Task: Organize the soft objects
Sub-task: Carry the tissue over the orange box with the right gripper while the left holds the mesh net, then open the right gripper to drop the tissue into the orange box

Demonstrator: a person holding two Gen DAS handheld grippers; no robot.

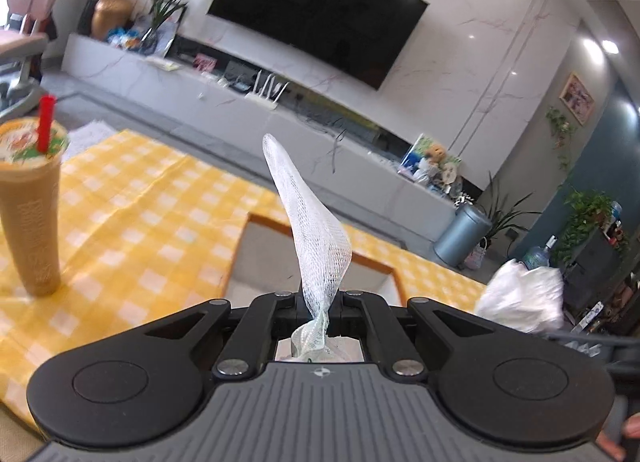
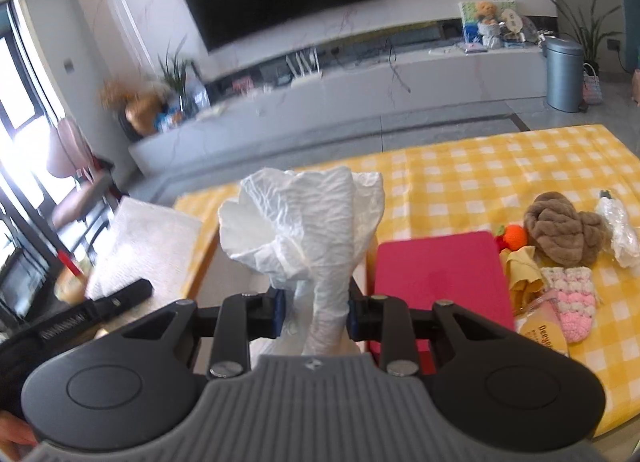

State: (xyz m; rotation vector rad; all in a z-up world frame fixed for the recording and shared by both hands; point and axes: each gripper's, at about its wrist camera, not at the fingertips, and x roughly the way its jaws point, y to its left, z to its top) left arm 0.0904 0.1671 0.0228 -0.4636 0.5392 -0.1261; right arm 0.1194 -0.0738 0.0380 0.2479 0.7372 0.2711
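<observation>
white gauze strip (image 1: 316,238) pinched in left gripper (image 1: 318,302), crumpled diaper (image 2: 308,222) clamped in right gripper (image 2: 316,306), likely carried toward bin (image 1: 260,254).

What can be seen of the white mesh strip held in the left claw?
The mesh strip is a white, open-weave gauze-like band, thin and limp-looking yet standing up from the left claw, which is shut on its twisted lower end. It widens above the pinch, then tapers to a narrow tip leaning left. A short bunched tail shows behind the jaws. Nothing but the claw touches it; it hangs above the yellow checked cloth and an orange-rimmed box.
</observation>
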